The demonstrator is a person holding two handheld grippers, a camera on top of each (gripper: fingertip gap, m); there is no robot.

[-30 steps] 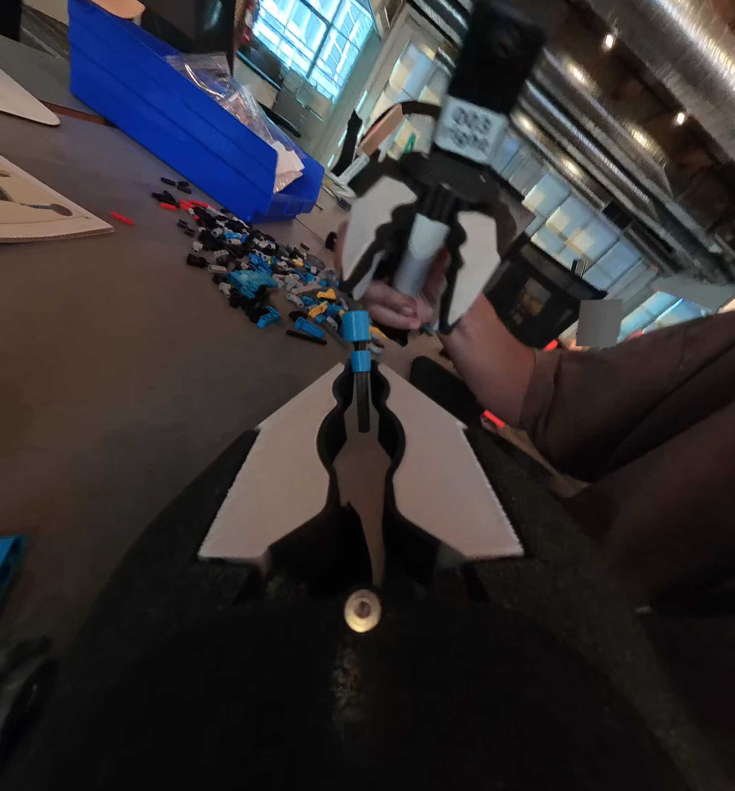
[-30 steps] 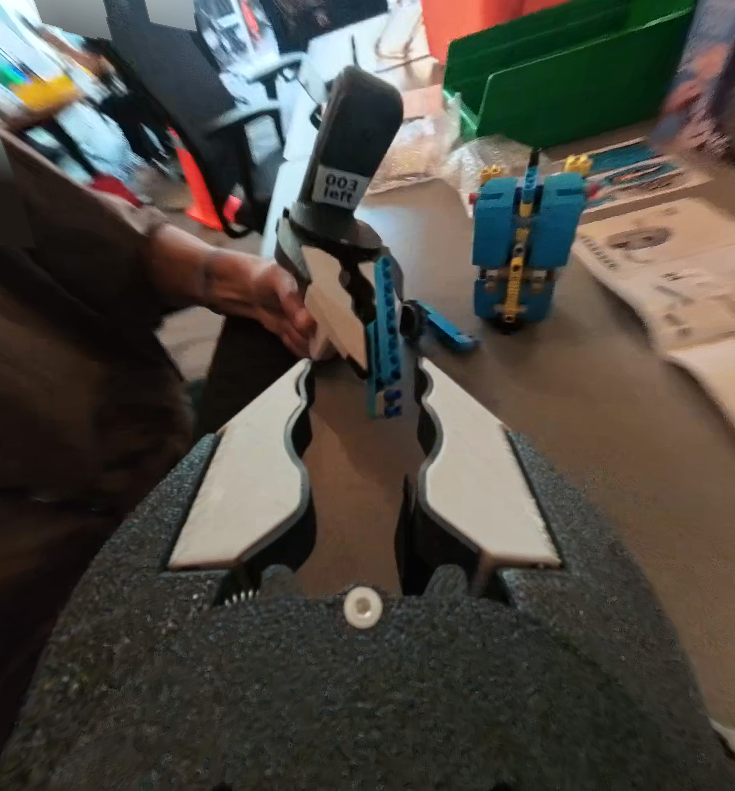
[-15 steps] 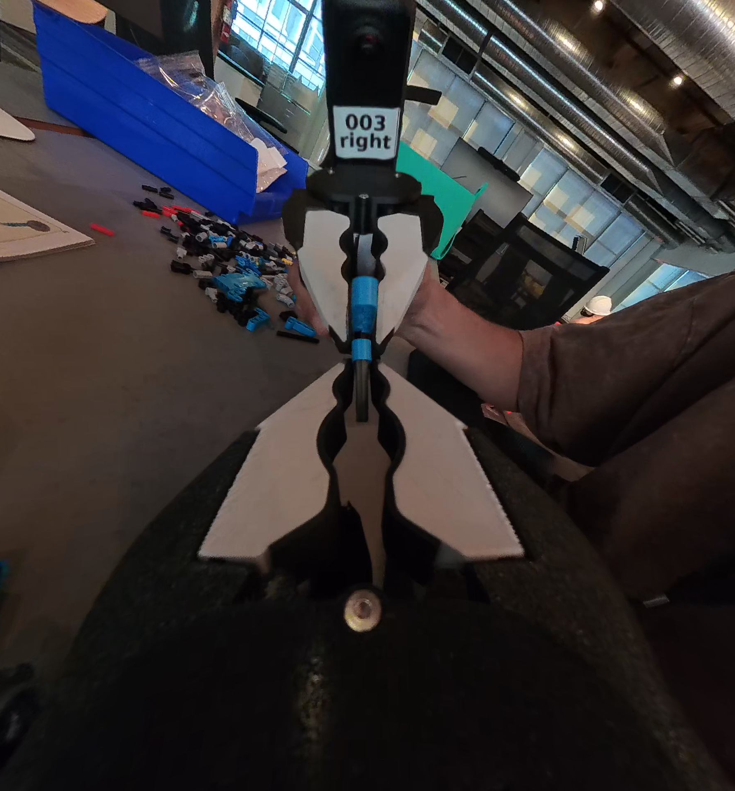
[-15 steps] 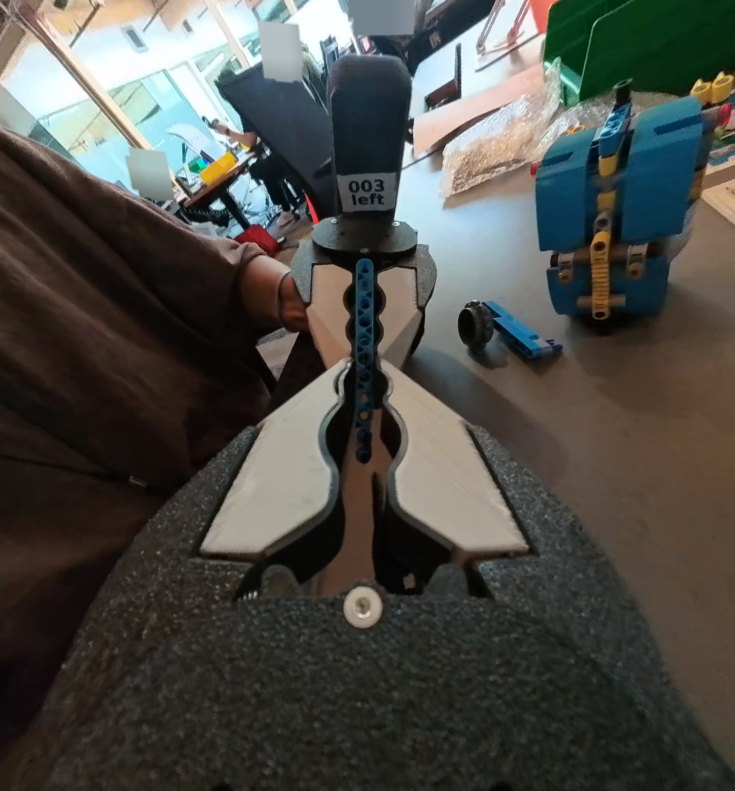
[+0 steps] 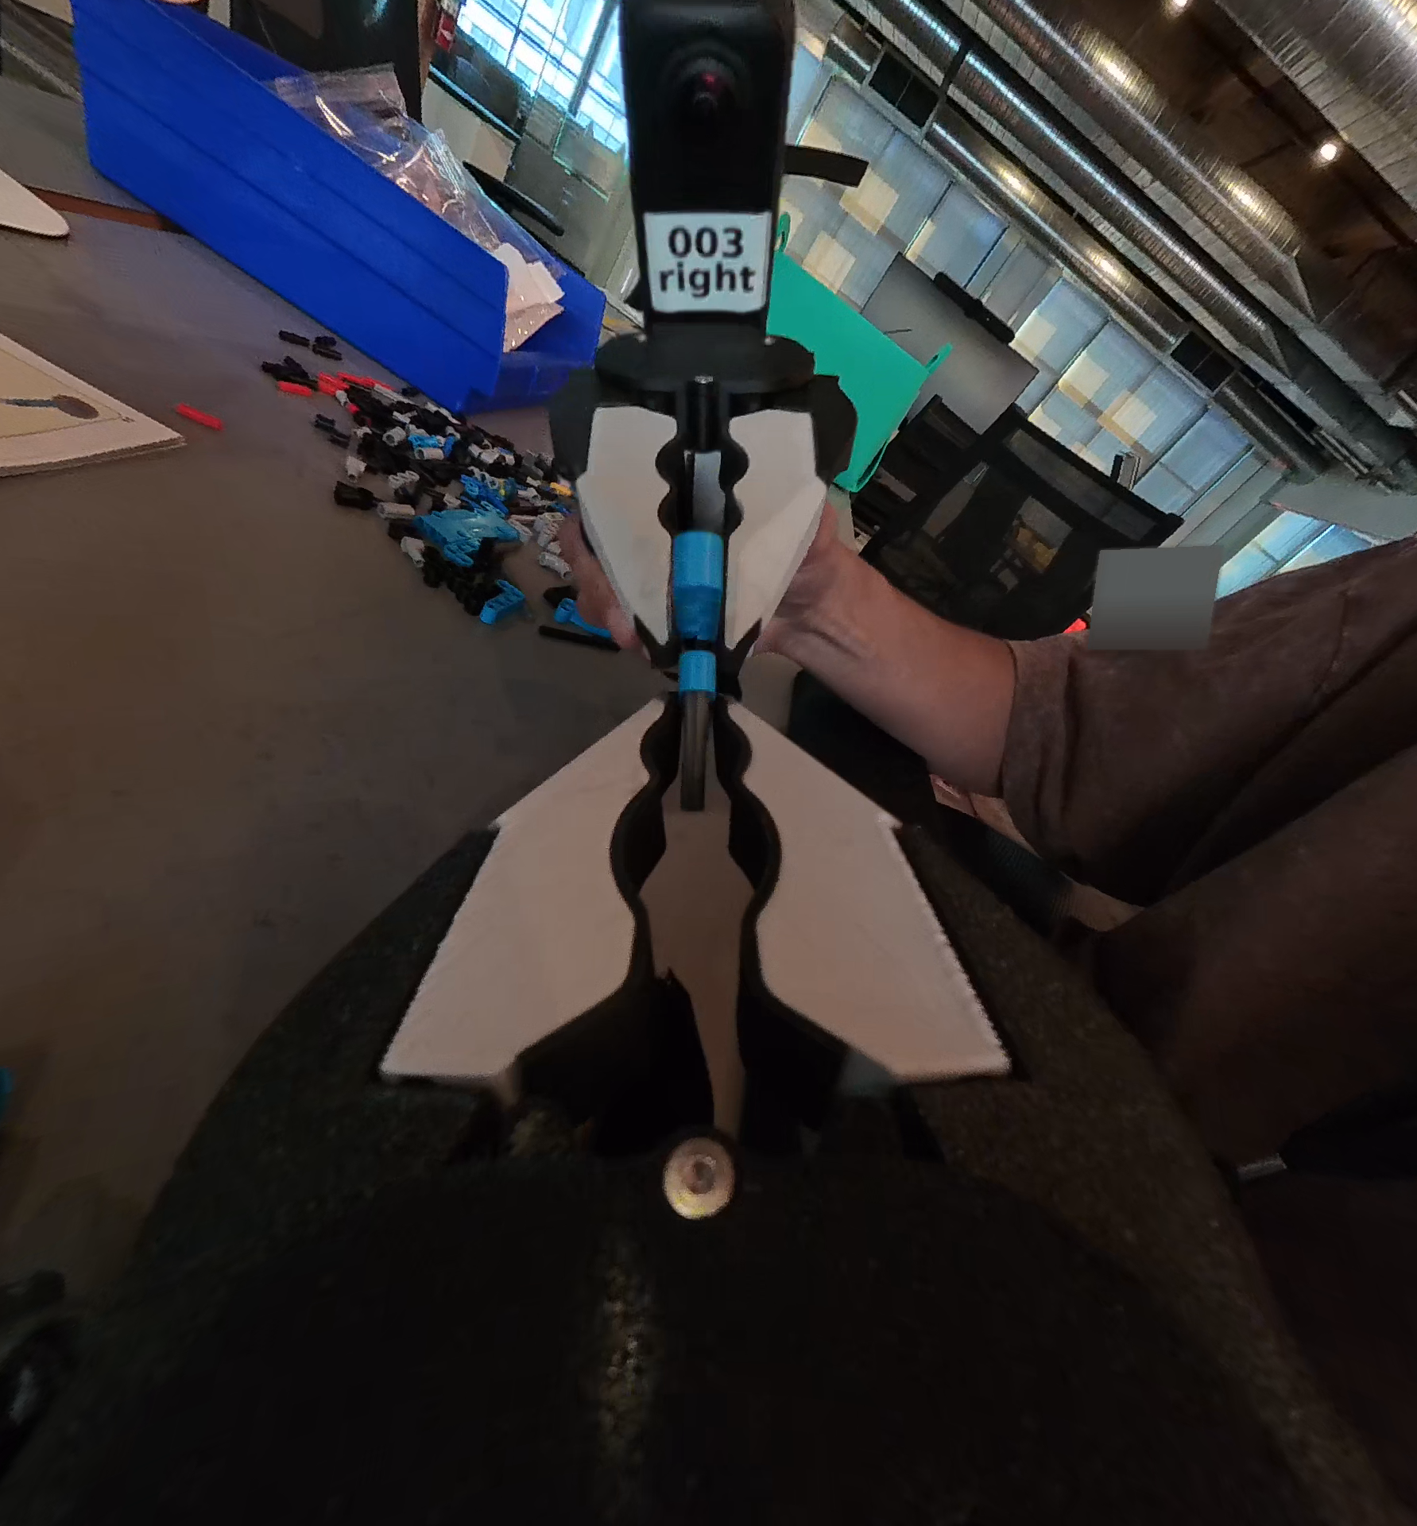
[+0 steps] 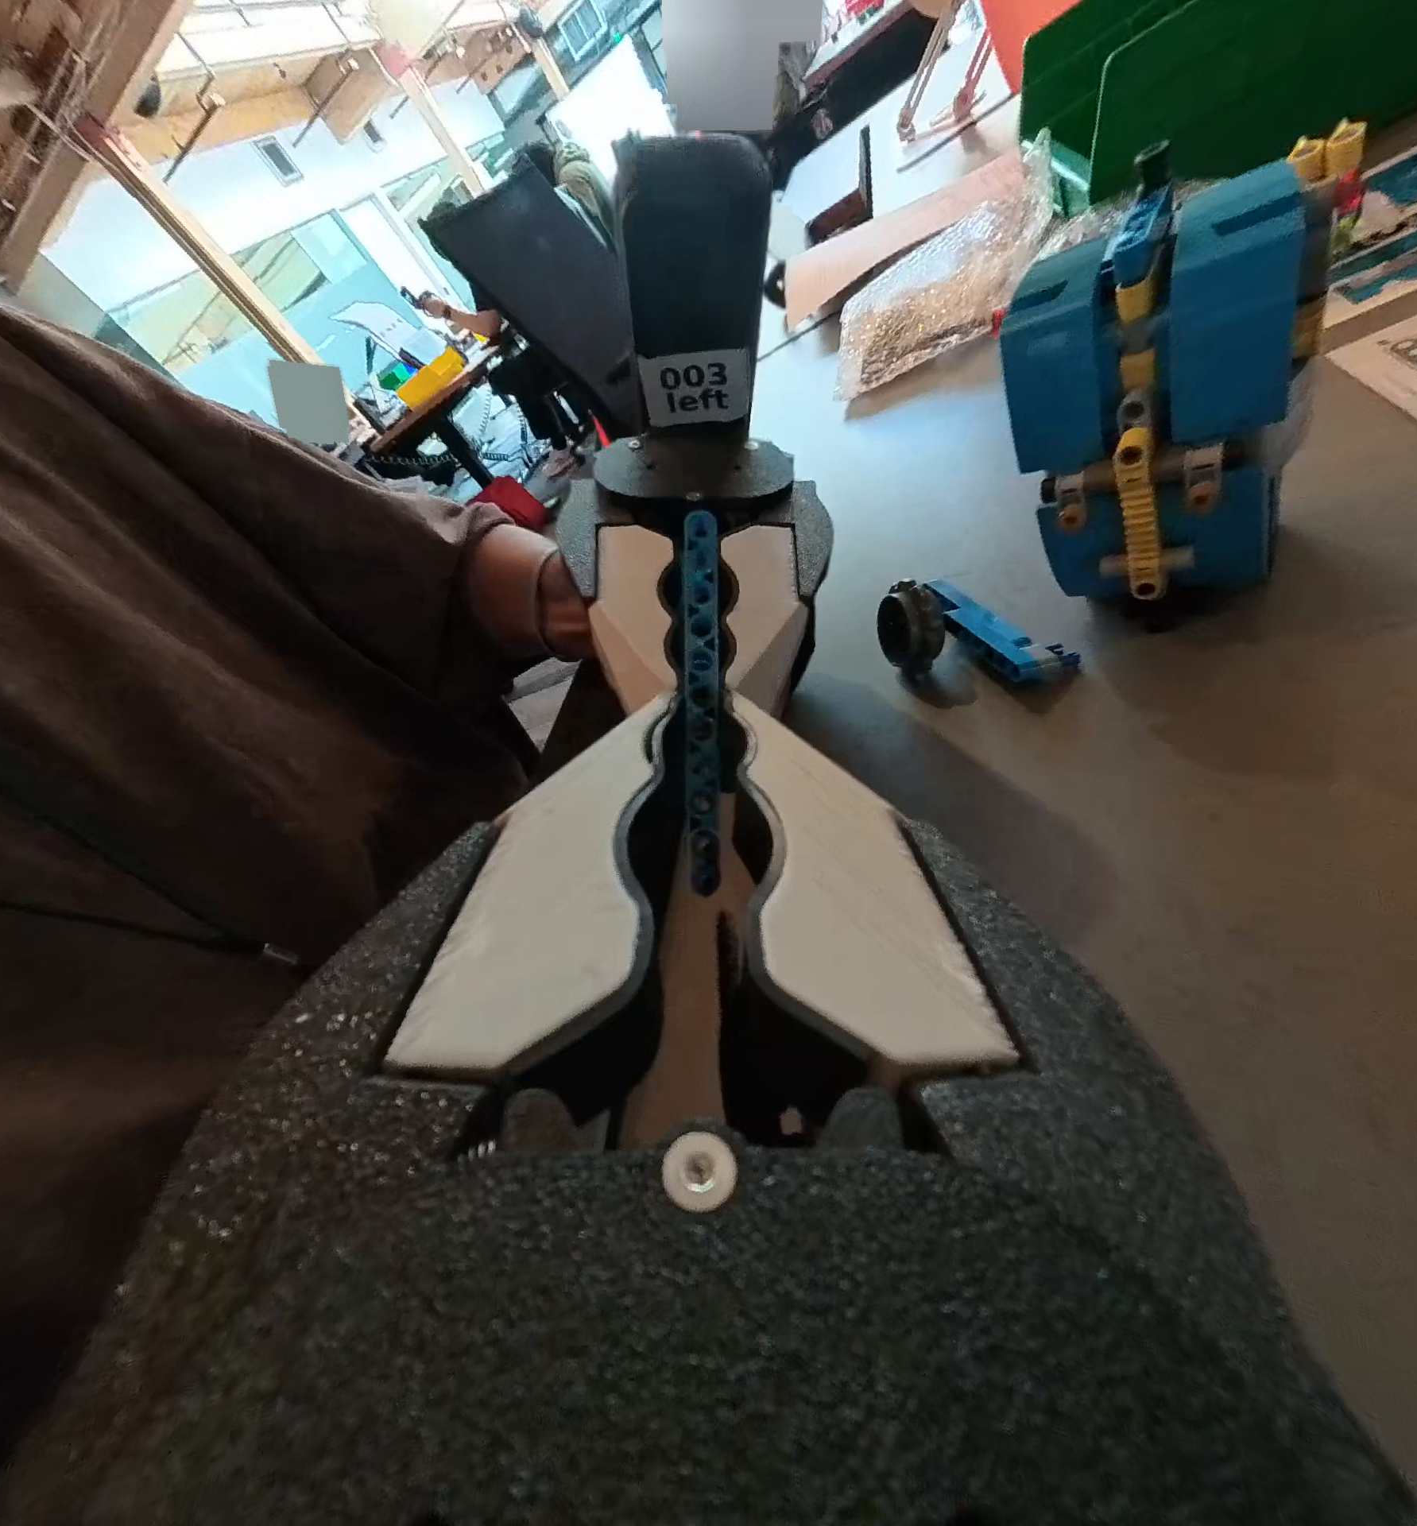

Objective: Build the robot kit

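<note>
- Where the two tools meet tip to tip above the tabletop [image 5: 151, 743], the left gripper [image 5: 695, 710] and the right gripper [image 6: 701, 710] share one long thin blue plastic beam with a row of holes [image 6: 701, 793].
- Both pairs of fingers are closed on the beam, one pair at each end. It lies in line with both tools, clear of the surface.
- In the left wrist view the beam shows edge-on as a dark strip with blue collars.
- Judgement: a shared hold like this tolerates no twist. Both tools should stay on one axis, and the grip should stay even at both ends.
- A hand in a brown sleeve holds each tool.
- In the right wrist view, to the right of the beam, a small black toothed wheel on a short blue bar [image 6: 969, 636] lies on the tabletop.
- Farther right of the beam stands a blue and yellow brick-built model [image 6: 1142, 396], upright, with a clear bag of small parts [image 6: 936, 322] and a green plastic bin [image 6: 1266, 74] beyond it.
- In the left wrist view, to the left of the beam, there is a loose heap of small black, grey and blue parts [image 5: 449, 504]. A blue plastic bin [image 5: 317, 215] stands behind the heap, and a printed sheet [image 5: 28, 413] lies farther left.
- The tabletop is grey, matt and flat.
- The room is a large workshop with glazed walls and metal ducts overhead.
</note>
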